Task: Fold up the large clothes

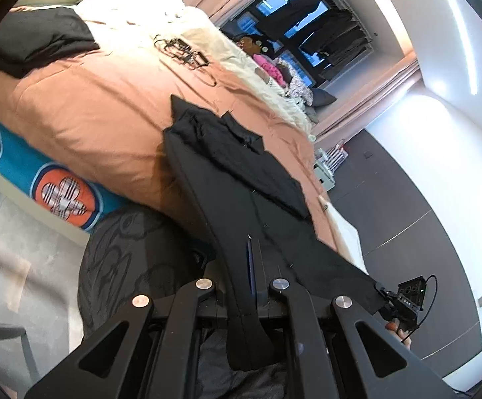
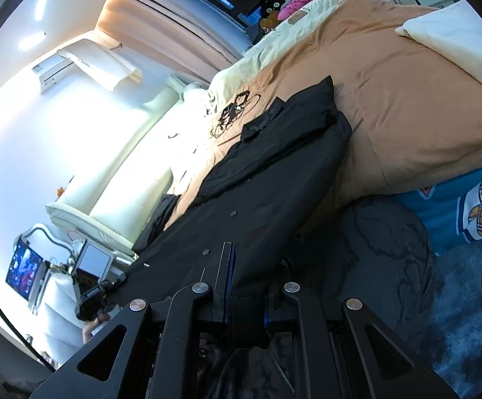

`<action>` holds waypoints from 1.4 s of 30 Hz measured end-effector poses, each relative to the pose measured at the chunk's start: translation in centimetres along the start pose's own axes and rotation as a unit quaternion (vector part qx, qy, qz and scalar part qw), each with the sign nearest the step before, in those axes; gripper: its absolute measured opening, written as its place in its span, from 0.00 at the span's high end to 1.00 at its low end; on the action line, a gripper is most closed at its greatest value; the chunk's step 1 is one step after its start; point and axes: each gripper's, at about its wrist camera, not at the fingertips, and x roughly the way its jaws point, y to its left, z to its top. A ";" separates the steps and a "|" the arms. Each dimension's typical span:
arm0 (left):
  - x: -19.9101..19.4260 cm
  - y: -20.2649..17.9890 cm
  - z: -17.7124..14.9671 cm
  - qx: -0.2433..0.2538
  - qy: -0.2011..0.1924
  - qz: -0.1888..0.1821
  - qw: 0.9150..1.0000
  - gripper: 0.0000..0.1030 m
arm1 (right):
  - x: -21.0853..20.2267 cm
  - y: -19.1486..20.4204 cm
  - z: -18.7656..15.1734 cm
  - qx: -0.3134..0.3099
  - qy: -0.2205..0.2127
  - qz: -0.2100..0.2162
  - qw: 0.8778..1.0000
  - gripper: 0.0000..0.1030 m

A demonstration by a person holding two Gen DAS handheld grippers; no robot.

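Observation:
A large black buttoned garment [image 1: 241, 179] lies stretched across the orange bed cover [image 1: 84, 106], its collar end far from me and its sleeves folded in. My left gripper [image 1: 252, 266] is shut on one corner of its near hem. My right gripper [image 2: 241, 276] is shut on the other hem corner; the garment [image 2: 274, 166] runs away from it over the bed [image 2: 407, 99]. The right gripper also shows at the lower right of the left wrist view [image 1: 403, 299], and the left gripper at the lower left of the right wrist view [image 2: 91, 302]. The hem hangs taut between them off the bed edge.
A black cable tangle [image 1: 184, 51] lies on the bed beyond the collar. Another dark garment [image 1: 38, 40] sits at the far bed corner. A cream blanket [image 1: 257, 66] and a pillow [image 2: 450, 36] edge the bed. A teal patterned sheet [image 1: 58, 186] hangs at the side. A nightstand with a screen [image 2: 25, 266] stands by the headboard.

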 end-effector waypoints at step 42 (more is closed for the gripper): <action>21.8 -4.7 29.7 0.116 -0.020 0.095 0.989 0.92 | 15.8 0.6 28.5 -0.031 -0.080 -0.113 0.990 0.87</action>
